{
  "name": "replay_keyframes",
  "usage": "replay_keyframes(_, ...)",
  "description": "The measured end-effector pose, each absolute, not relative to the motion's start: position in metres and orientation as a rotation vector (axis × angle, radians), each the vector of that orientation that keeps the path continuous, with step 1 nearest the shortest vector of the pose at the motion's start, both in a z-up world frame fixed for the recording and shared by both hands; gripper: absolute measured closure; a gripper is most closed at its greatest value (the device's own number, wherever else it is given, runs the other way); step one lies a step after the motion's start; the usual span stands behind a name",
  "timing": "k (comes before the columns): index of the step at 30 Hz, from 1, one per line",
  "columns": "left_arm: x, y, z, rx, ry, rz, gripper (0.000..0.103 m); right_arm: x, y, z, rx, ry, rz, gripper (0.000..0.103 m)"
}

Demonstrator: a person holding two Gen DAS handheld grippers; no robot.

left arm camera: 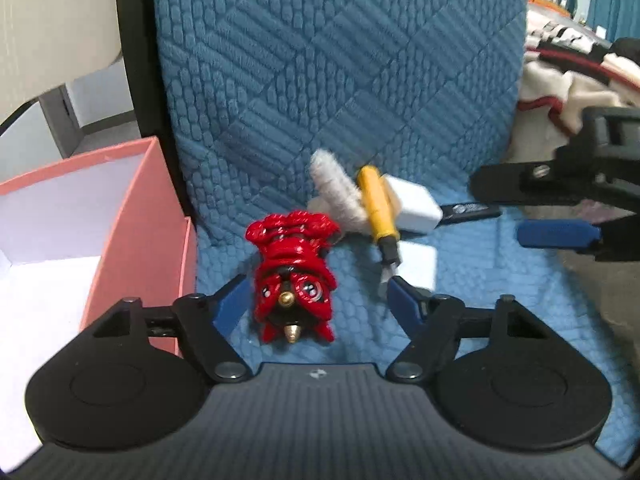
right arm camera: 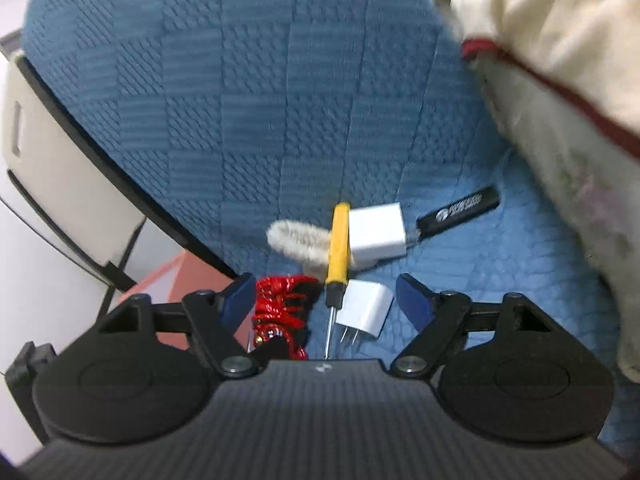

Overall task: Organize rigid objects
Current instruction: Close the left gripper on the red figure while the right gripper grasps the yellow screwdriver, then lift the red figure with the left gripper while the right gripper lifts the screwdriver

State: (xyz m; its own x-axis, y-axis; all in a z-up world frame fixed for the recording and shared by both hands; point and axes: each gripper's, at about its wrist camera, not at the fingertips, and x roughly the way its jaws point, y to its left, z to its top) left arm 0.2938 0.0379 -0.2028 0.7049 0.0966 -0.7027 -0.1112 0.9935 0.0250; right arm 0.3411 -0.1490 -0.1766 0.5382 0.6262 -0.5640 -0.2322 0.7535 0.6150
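A red lion-head figurine (left arm camera: 294, 276) lies on the blue quilted seat, between the fingers of my open left gripper (left arm camera: 316, 300). Behind it lie a fuzzy white piece (left arm camera: 334, 186), a yellow-handled screwdriver (left arm camera: 378, 212), two white plug adapters (left arm camera: 414, 204) and a black stick (left arm camera: 468, 210). My right gripper (right arm camera: 326, 300) is open above the same pile, with the figurine (right arm camera: 284, 306), the screwdriver (right arm camera: 338, 248) and the near adapter (right arm camera: 366, 308) between its fingers. The right gripper also shows in the left wrist view (left arm camera: 532, 208), open.
An open pink box (left arm camera: 120, 216) with a white inside stands left of the seat. The blue quilted backrest (left arm camera: 340, 60) rises behind the objects. Crumpled cream cloth with red trim (right arm camera: 560, 100) lies on the right.
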Motion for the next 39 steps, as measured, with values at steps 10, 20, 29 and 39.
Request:
replay_keyframes(10, 0.31, 0.044, -0.225, 0.002, 0.799, 0.191, 0.025, 0.379, -0.103, -0.195, 0.438, 0.925, 0.571, 0.054)
replay_keyframes(20, 0.323, 0.047, -0.237, -0.012, 0.833, 0.201, 0.025, 0.4, -0.075, -0.221, 0.394, 0.998, 0.534, 0.07)
replay_keyframes(29, 0.328, 0.049, -0.242, -0.068, 0.866, 0.203, 0.044, 0.401, -0.072, -0.227, 0.379, 1.011, 0.506, 0.08)
replay_keyframes(39, 0.312, 0.048, -0.213, -0.138, 0.807, 0.176, 0.044, 0.391, -0.082, -0.217, 0.399, 1.037, 0.501, 0.081)
